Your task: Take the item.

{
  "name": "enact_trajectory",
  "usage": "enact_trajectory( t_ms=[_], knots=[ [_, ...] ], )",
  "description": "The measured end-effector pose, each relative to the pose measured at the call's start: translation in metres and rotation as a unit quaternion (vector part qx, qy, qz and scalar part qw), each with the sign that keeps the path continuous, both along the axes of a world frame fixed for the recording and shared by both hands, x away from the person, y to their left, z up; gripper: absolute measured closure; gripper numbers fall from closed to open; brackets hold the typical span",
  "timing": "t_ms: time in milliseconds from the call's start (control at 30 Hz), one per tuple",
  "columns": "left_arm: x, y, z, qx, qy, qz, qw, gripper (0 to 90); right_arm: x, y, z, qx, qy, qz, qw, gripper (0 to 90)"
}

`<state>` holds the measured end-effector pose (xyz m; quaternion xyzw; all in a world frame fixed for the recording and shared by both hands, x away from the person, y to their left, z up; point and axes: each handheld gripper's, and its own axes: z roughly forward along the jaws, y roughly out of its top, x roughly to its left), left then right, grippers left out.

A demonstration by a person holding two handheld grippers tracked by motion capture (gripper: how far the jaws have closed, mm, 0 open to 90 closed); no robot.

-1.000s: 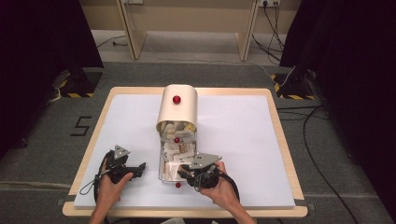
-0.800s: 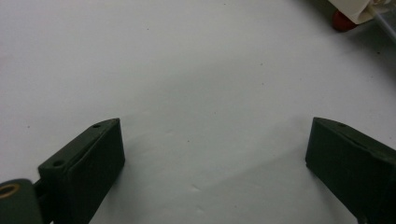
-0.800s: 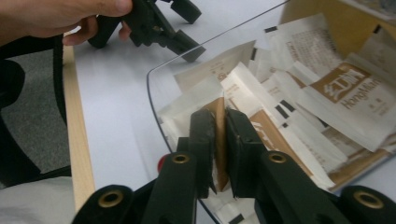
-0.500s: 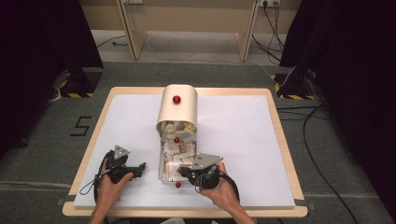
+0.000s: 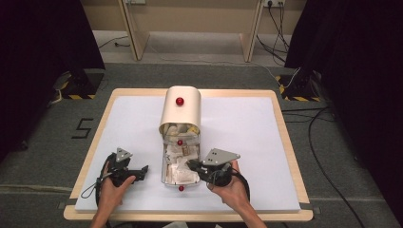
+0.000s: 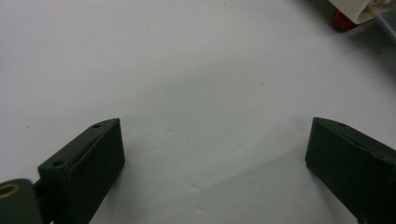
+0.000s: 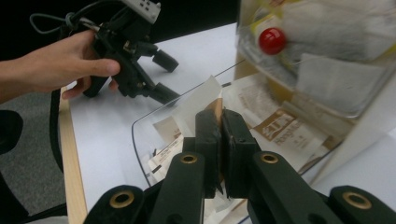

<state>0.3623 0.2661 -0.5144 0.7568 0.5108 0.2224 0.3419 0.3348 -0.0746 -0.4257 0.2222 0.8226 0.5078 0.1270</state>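
scene: cream box [image 5: 180, 110] with a red knob stands mid-counter [image 5: 247, 142]; a clear drawer [image 5: 179, 164] is pulled out toward the near edge and is full of paper sachets
right tongs [image 7: 220, 122]: jaws closed tight on a thin paper sachet [image 7: 198, 105]; a white-and-tan corner sticks up between them, over the drawer's near-right rim
right tongs, high view [image 5: 194, 165]: tips sit at the drawer's right side, hand just behind
left tongs [image 6: 212, 154]: jaws wide apart, nothing between them, hovering over bare white counter
left tongs, high view [image 5: 141, 170]: just left of the drawer, apart from it
red drawer knob [image 6: 343, 20]: seen far right from the left tongs
step: looks like picking one sachet out of the drawer; grip made, lift not yet done
sachet location: in the drawer among the others, lower part hidden
next move: probably lift straight up and clear of the rim without dragging neighbours
risk: thin paper may slip or bring a second sachet
left tongs role: free to steady the drawer if it shifts
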Motion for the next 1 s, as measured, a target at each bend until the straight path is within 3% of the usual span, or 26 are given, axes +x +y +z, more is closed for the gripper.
enact_trajectory(
  t_ms=[433, 1000],
  knots=[
    [0.0, 0.0, 0.0, 0.0, 0.0, 0.0, 1.0, 3.8, 0.007, -0.021, 0.01, 0.015, -0.006, -0.03, 0.9994, 86.5],
    [0.0, 0.0, 0.0, 0.0, 0.001, -0.001, 1.0, 3.8, 0.015, -0.046, 0.013, 0.026, -0.006, -0.065, 0.9975, 86.5]
  ],
)
